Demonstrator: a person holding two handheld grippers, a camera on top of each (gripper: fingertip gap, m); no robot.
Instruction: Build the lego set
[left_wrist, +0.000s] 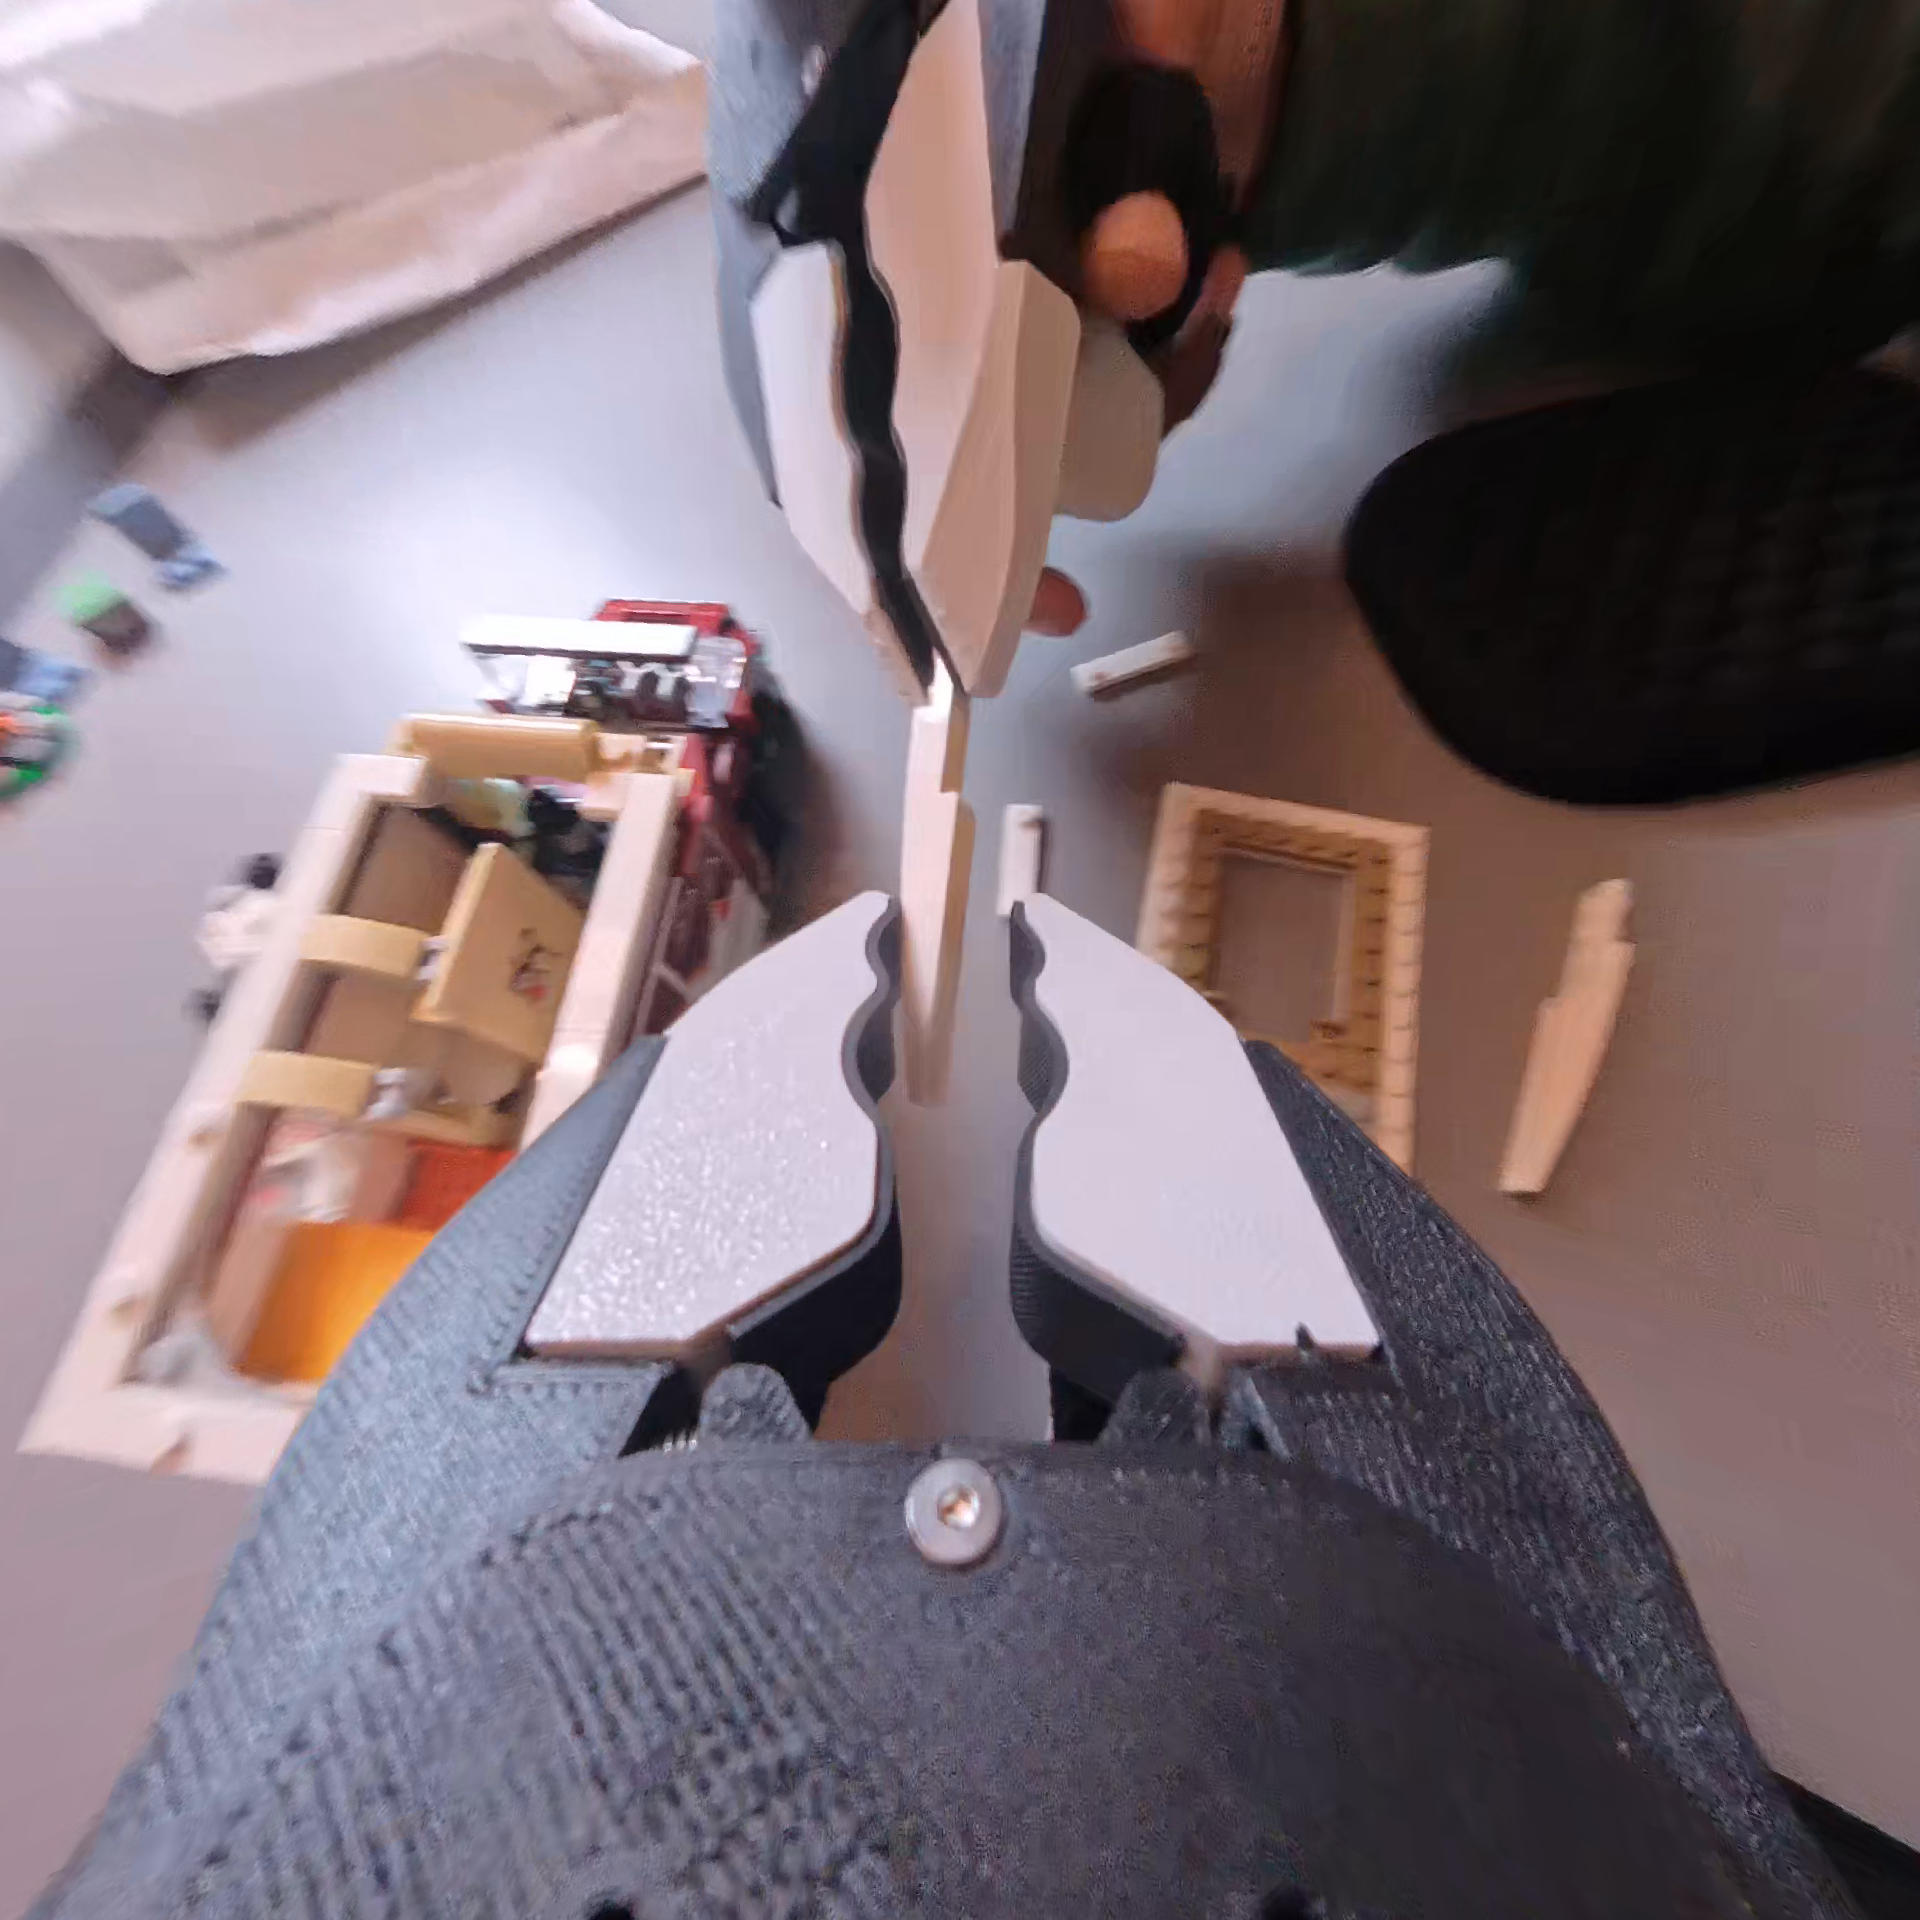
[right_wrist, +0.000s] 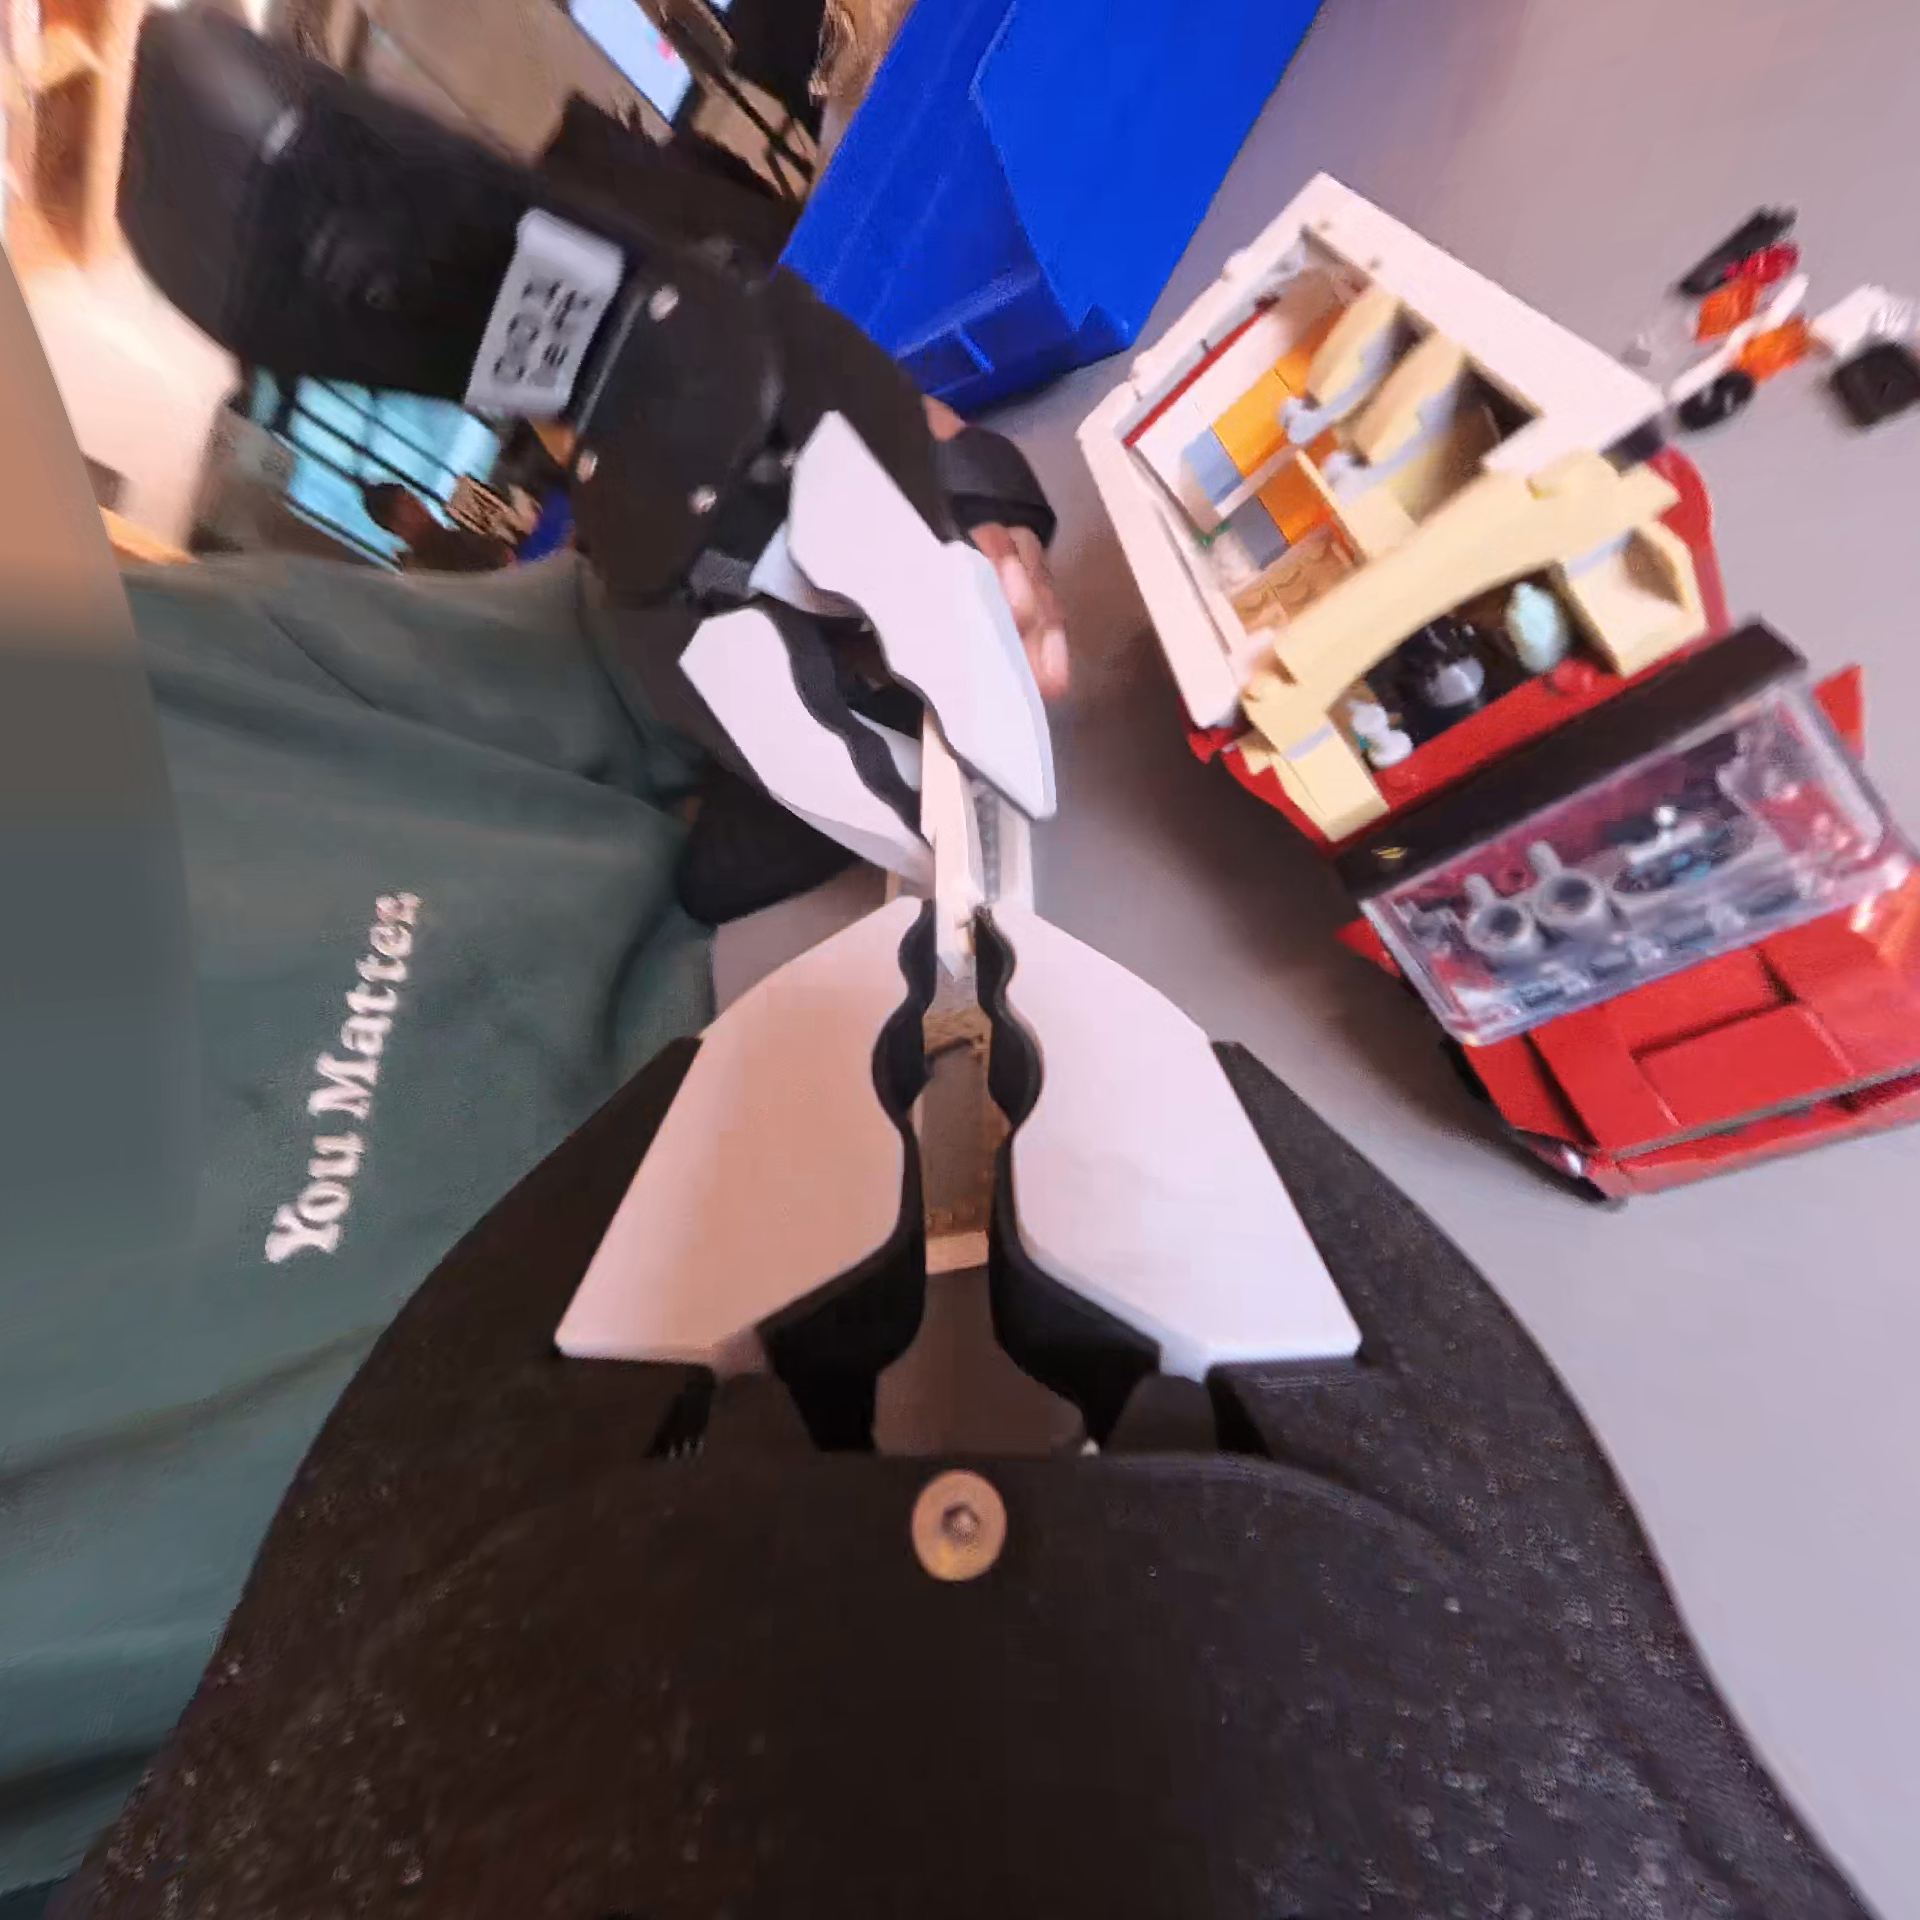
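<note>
White stepped brick strip (left_wrist: 935, 914) hangs mid-frame in the left wrist view, above the table (left_wrist: 1662, 1351). Right tongs (right_wrist: 961, 940) closed on one end, both pads pressing it. Left tongs (left_wrist: 951, 925) open around the other end: strip lies against the left pad, clear gap to the right pad. Brick camper van model (right_wrist: 1455, 623), roof off, centre-left in the left view, upper right in the right view. Tan brick frame (left_wrist: 1288, 966) and loose white pieces (left_wrist: 1569, 1039) at right. Blue bin (right_wrist: 1018, 177) at top of the right view.
</note>
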